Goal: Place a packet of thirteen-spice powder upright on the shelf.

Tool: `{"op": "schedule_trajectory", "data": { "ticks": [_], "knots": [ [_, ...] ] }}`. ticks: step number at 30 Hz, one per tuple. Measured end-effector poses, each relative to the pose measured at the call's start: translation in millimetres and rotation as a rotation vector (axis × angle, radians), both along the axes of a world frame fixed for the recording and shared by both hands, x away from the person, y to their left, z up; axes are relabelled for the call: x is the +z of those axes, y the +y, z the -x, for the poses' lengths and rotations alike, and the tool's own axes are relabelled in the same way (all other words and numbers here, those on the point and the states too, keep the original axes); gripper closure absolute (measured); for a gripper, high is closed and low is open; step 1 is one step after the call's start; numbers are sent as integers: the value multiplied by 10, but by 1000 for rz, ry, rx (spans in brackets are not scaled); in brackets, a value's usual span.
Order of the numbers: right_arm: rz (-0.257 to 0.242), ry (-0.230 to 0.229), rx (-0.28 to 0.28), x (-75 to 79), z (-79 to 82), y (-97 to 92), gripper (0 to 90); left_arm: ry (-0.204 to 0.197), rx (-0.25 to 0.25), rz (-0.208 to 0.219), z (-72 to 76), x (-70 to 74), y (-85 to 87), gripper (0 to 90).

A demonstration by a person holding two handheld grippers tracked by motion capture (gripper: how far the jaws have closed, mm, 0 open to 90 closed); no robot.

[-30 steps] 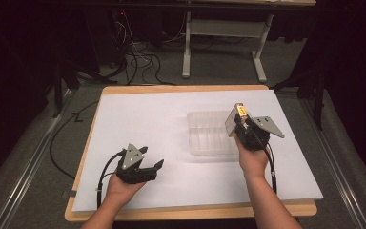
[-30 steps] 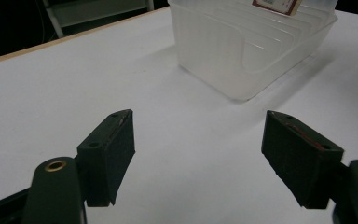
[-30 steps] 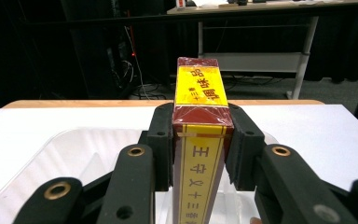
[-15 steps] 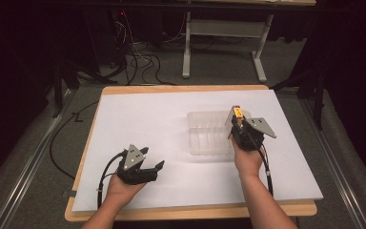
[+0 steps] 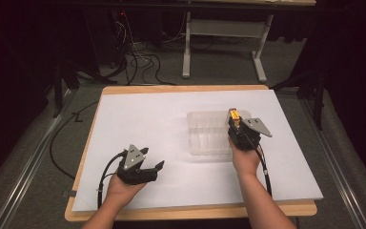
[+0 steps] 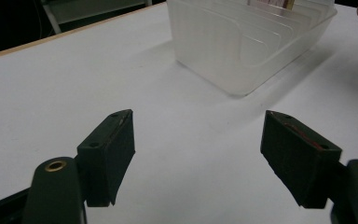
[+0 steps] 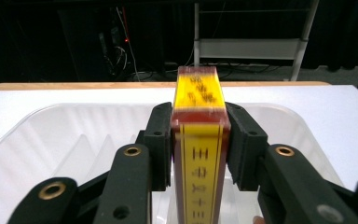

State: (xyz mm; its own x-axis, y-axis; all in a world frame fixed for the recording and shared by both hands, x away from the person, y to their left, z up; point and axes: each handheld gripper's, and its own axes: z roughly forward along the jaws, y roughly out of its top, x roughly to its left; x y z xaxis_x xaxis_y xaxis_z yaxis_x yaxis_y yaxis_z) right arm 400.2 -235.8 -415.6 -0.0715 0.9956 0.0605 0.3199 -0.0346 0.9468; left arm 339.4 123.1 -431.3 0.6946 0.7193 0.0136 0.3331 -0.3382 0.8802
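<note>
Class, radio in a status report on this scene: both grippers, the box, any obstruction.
Right gripper clamped on yellow-and-red box, above clear ribbed plastic bin. Left gripper open, empty, over white table sheet. No obstruction seen.

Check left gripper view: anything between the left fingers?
No. The left gripper has its fingers standing apart over bare white table, and the clear ribbed bin sits well beyond them.
</note>
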Motion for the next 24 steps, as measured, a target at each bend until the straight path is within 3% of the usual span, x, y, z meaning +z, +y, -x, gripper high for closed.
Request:
{"op": "schedule_trajectory", "data": {
  "ticks": [9,18,24],
  "knots": [
    [1,-2,34,32,24,18,557,1,1,0,-2,-2,6,264],
    [36,45,137,69,89,10,342,8,3,0,-32,-21,13,262],
    [30,40,218,101,248,-113,252,19,-1,16,-47,-22,1,261]
  ]
}}
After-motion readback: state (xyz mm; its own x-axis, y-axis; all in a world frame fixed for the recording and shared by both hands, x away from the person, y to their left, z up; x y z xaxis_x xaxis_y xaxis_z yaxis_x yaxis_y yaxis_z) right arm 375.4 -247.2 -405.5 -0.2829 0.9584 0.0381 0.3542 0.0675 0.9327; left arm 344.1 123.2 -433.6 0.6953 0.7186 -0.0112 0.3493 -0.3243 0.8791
